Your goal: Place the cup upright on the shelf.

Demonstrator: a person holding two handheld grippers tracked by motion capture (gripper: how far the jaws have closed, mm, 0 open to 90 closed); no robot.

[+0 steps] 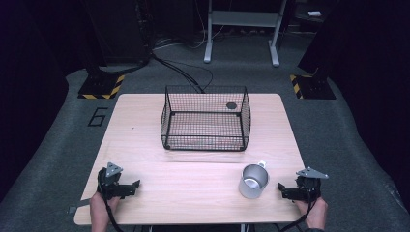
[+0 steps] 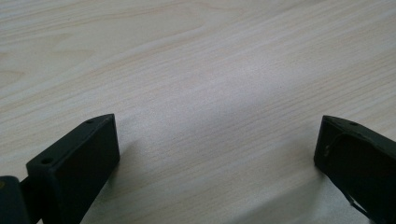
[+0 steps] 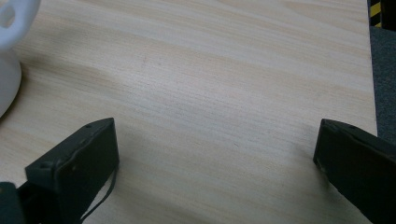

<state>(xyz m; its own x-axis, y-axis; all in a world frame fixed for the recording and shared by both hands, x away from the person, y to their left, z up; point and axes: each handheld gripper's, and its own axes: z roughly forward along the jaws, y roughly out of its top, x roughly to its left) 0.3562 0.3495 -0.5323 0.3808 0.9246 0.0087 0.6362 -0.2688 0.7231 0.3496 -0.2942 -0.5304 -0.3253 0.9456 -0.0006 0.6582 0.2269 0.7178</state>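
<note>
A black wire basket (image 1: 205, 118) stands on the far middle of the light wooden table (image 1: 193, 179). A metal mug (image 1: 253, 181) stands upright near the front right, its handle turned toward the basket. My right gripper (image 1: 282, 190) rests just right of the mug, jaws pointing at it and apart from it. In the right gripper view the right gripper (image 3: 215, 126) is open over bare wood, with the mug (image 3: 9, 46) at the top left edge. My left gripper (image 1: 133, 187) lies at the front left; its own view shows the left gripper (image 2: 217, 126) open, with nothing between the jaws.
A small dark round spot (image 1: 231, 105) shows at the basket's back right wall. The table's right edge (image 3: 371, 70) runs close to my right gripper, grey floor beyond. Yellow-and-black striped stand bases (image 1: 101, 87) (image 1: 309, 87) sit on the floor behind the table.
</note>
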